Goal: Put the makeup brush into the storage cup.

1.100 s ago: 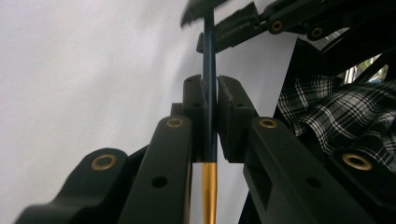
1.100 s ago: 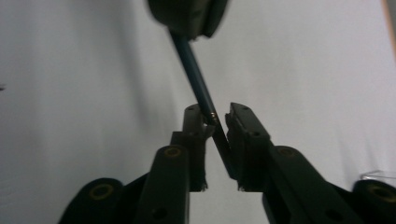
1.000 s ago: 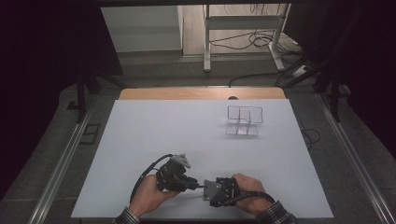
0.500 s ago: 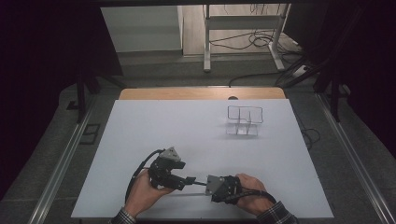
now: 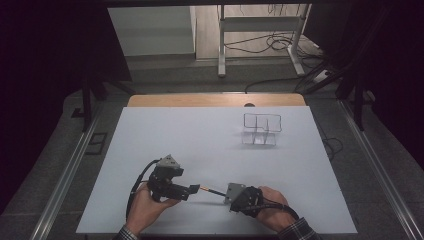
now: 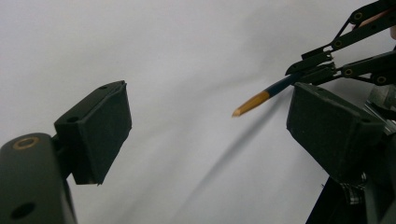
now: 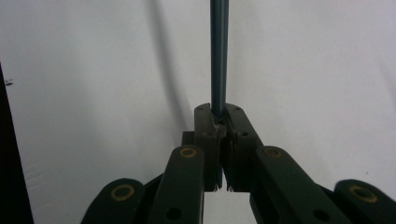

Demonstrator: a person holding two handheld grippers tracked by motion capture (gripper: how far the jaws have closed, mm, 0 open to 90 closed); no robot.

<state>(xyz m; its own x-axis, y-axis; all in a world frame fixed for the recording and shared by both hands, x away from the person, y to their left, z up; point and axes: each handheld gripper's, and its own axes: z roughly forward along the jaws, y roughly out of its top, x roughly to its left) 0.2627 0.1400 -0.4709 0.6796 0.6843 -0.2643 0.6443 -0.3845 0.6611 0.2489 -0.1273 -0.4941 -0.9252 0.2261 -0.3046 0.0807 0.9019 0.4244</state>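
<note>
A white table spans the scene, with a bare wooden strip along its far edge and grey floor beyond it, where a metal stand and loose cables lie. No brand, label or writing can be read on anything here. On the far right part of the table stands a small clear rack with dark wire-like rims, well apart from both hands and with bare table between it and them.

At the near edge, the left gripper sits in the person's left hand, a cable looping off behind it and a grey three-cornered plate on top. Its jaws have just been opening and stand wide apart with nothing between them; in the left gripper view the two black pads frame bare table, and the pencil's tip lies off to the right of the gap, clear of both pads.

The right gripper, near and right of centre, is in the right hand, with a checked cuff at the wrist. Its jaws are clamped tight on a dark blue pencil; the right gripper view shows the shaft running straight out from between the pressed pads. The pencil points left toward the left gripper, its bare tan end just short of that gripper's jaws
</note>
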